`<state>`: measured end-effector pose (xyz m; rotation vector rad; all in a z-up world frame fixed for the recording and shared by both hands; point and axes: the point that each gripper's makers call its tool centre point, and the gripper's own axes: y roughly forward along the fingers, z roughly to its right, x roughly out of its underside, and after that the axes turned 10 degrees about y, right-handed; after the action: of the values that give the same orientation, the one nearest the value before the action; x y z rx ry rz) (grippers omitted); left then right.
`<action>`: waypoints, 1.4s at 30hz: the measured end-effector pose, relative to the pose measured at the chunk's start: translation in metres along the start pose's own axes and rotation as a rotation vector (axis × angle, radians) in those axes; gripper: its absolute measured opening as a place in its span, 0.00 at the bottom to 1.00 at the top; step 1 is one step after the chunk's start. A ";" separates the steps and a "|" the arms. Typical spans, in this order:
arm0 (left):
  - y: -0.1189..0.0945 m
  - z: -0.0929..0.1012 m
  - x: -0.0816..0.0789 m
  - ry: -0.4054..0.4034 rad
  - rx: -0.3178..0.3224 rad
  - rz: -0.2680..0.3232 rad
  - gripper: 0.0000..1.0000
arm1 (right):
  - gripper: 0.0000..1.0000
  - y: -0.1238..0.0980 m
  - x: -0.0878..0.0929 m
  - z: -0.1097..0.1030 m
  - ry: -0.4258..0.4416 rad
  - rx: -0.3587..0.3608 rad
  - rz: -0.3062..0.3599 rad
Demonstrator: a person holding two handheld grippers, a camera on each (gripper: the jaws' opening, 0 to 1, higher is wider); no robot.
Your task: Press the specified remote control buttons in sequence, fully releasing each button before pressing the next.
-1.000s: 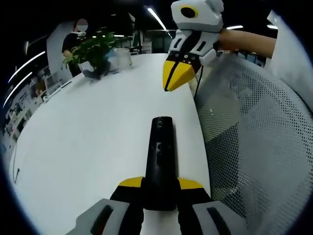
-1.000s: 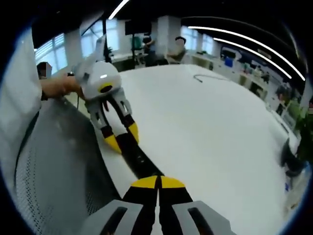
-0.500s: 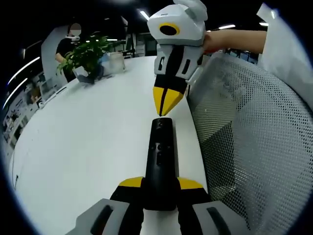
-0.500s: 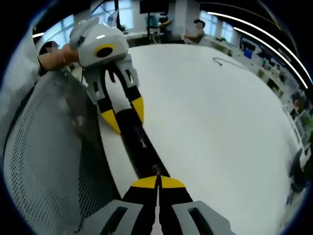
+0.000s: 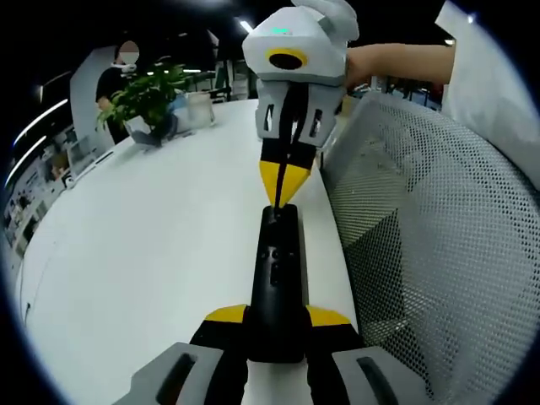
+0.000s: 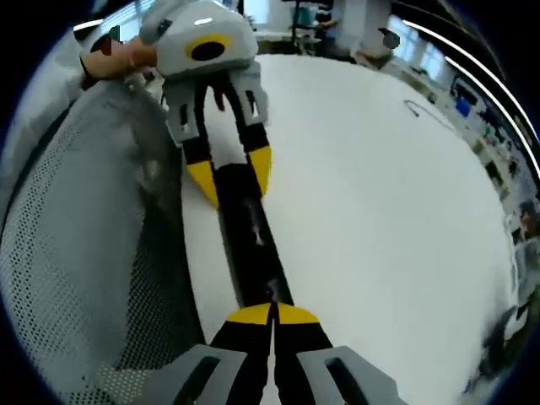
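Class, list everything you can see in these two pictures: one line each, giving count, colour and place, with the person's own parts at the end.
remote control: one, black, long, lying along the table's edge, its near end between the left tool's jaws
table: one, white, large, stretching away from both tools
mesh chair back: one, grey-white, beside the table's edge
potted plant: one, green, far end of the table
cable: one, dark, thin, far across the table
people in the background: at least one, dark top, behind the plant
left tool: one, grey with yellow tips, shut on the remote control
right tool: one, same colours, jaws shut, tip at the remote's far end
forearm: one, bare, behind the right tool
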<state>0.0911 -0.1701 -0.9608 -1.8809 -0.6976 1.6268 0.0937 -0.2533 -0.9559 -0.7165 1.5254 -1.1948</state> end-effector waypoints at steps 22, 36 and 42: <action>0.001 -0.001 0.000 -0.006 -0.004 0.001 0.24 | 0.00 -0.001 -0.009 -0.003 0.121 0.032 0.162; 0.001 -0.001 0.000 -0.007 -0.004 0.001 0.24 | 0.00 0.002 -0.012 0.000 0.157 -0.007 0.131; 0.000 0.003 0.000 0.009 0.025 0.004 0.24 | 0.00 -0.001 -0.017 -0.005 0.166 -0.059 0.179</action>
<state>0.0886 -0.1699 -0.9617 -1.8719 -0.6675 1.6214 0.0943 -0.2366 -0.9494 -0.5171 1.7304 -1.0992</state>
